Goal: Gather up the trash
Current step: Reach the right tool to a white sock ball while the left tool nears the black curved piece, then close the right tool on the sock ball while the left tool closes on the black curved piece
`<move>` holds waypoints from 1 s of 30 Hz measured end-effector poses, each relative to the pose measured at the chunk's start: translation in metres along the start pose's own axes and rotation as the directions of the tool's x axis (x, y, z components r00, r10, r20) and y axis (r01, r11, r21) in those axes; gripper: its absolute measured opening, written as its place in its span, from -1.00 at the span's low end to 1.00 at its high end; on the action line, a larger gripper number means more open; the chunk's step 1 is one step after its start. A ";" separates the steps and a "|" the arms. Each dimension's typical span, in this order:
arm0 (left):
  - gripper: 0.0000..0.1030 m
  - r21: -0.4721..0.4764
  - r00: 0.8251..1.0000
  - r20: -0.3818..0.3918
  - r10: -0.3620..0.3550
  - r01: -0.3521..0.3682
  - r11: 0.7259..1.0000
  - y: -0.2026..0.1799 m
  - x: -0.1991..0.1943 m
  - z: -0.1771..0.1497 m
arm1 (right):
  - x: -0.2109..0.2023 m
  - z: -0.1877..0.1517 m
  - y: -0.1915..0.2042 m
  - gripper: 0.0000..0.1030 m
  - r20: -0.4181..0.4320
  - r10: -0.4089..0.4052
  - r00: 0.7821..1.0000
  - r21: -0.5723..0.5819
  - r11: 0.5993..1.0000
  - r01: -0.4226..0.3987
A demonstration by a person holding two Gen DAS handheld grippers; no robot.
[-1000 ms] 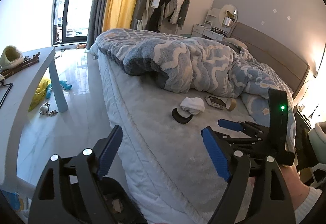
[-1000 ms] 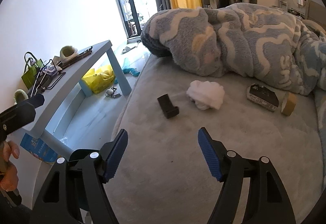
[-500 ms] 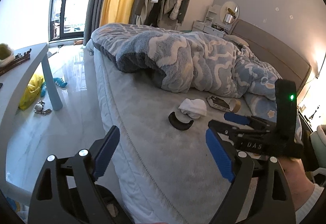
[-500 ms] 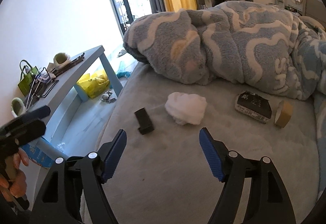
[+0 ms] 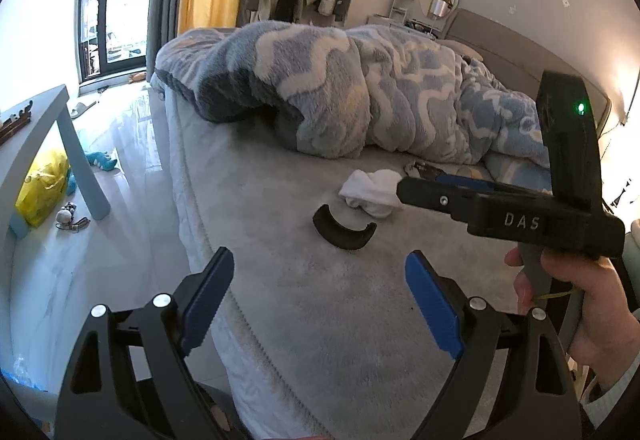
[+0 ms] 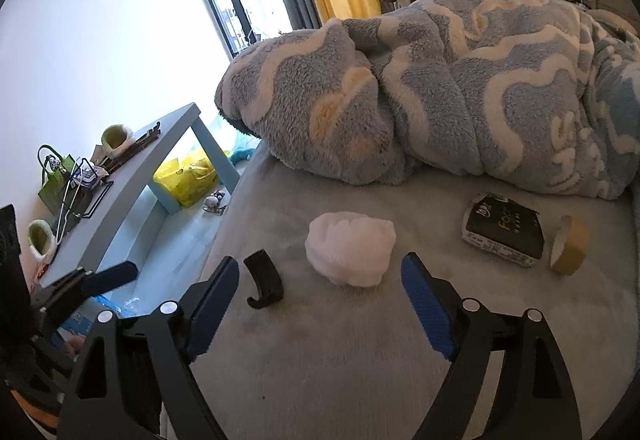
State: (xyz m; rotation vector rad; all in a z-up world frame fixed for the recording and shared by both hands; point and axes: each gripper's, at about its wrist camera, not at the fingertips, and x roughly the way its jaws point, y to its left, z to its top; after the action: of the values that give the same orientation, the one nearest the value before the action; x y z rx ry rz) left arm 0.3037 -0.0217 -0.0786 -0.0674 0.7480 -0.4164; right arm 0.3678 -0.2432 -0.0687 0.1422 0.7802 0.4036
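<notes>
On the grey bed [image 6: 360, 380], from left to right, a black curved piece [image 6: 264, 280] lies beside the right gripper's [image 6: 320, 304] left finger, then a white crumpled wad [image 6: 351, 248] sits just ahead between its empty, opening jaws, nearer this downward-tilted hand than the left gripper [image 5: 320, 296], also wide and empty.

Black tool [image 5: 320, 300], blue ribbed pads [image 5: 430, 306], silver screws, "DAS" marking.
</notes>
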 end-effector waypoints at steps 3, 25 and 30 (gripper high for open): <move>0.74 0.000 1.000 -0.013 -0.013 0.013 1.000 -0.002 0.009 0.002 | 0.006 0.004 -0.002 0.63 -0.008 0.003 1.000 -0.002 1.000 -0.003; 0.64 -0.013 0.993 -0.098 -0.072 0.071 0.997 -0.010 0.077 0.008 | 0.047 0.014 -0.031 0.63 -0.065 0.036 0.997 0.063 0.998 -0.032; 0.52 -0.013 0.992 -0.101 -0.074 0.073 0.997 -0.009 0.084 0.009 | 0.056 0.015 -0.038 0.63 -0.083 0.062 0.995 0.088 0.995 -0.054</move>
State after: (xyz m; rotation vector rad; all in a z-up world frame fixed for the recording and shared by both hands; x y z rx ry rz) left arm 0.3619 -0.0640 -0.1241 -0.0832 0.8495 -0.4894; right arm 0.4251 -0.2549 -0.1052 0.2294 0.8802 0.4337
